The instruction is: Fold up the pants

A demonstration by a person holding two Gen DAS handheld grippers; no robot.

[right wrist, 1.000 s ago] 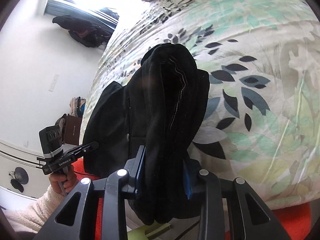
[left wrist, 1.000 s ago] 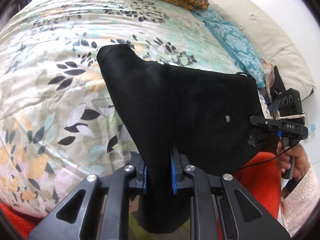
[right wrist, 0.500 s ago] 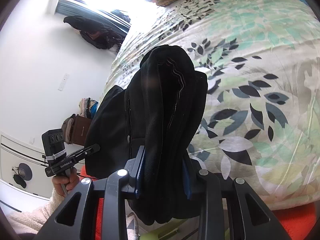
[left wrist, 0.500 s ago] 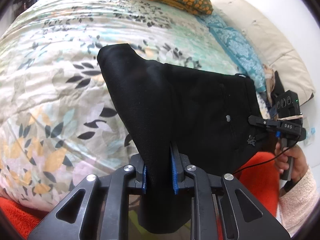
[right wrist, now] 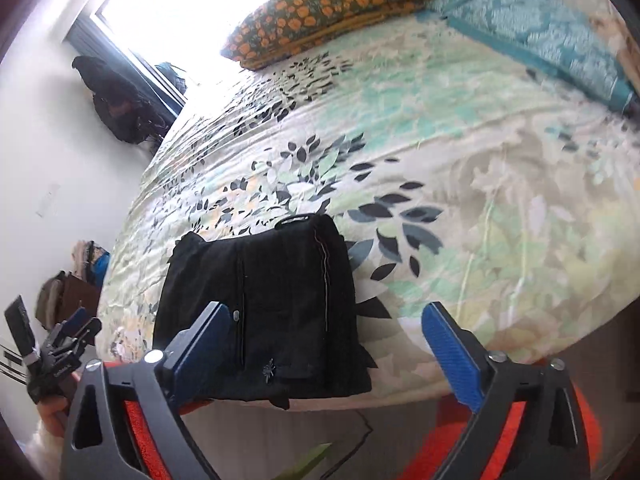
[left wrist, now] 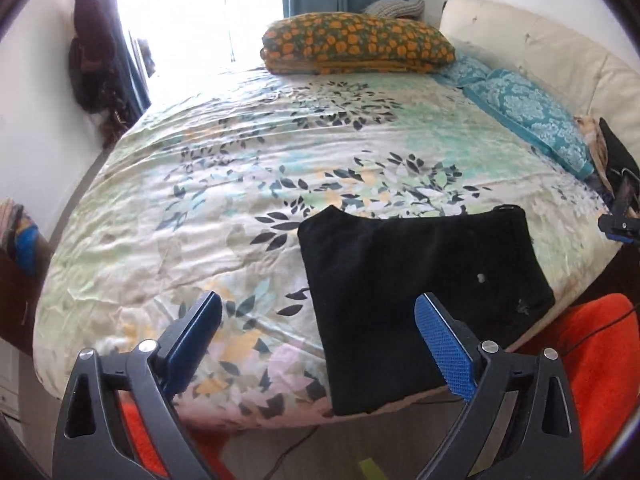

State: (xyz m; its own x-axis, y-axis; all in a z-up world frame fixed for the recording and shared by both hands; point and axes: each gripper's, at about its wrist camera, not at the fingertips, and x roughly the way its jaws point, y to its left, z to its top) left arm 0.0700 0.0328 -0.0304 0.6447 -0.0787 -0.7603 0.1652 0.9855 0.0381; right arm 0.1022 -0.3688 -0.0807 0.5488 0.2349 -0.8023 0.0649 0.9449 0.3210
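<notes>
The black pants (left wrist: 416,280) lie folded into a flat rectangle at the near edge of the bed, also seen in the right wrist view as the pants (right wrist: 276,308). My left gripper (left wrist: 320,332) hovers above and in front of them, its jaws opening wide, nothing pressed between the blue pads (left wrist: 444,344). My right gripper (right wrist: 328,340) is likewise lifted off, jaws opening wide, with the pants lying free below and beyond the pads (right wrist: 452,348). The other gripper (right wrist: 60,344) shows at the left edge of the right wrist view, held by a hand.
The bed has a floral leaf-print cover (left wrist: 248,168). An orange-patterned pillow (left wrist: 356,44) and a teal pillow (left wrist: 532,116) lie at the far end by a cream headboard (left wrist: 540,52). An orange rug (left wrist: 592,360) lies on the floor. Dark clothes (left wrist: 92,52) hang by the window.
Both grippers let go of the pants and opened wide, then rose and drew back. The pants, earlier hanging draped from the jaws, now lie flat on the bed edge.
</notes>
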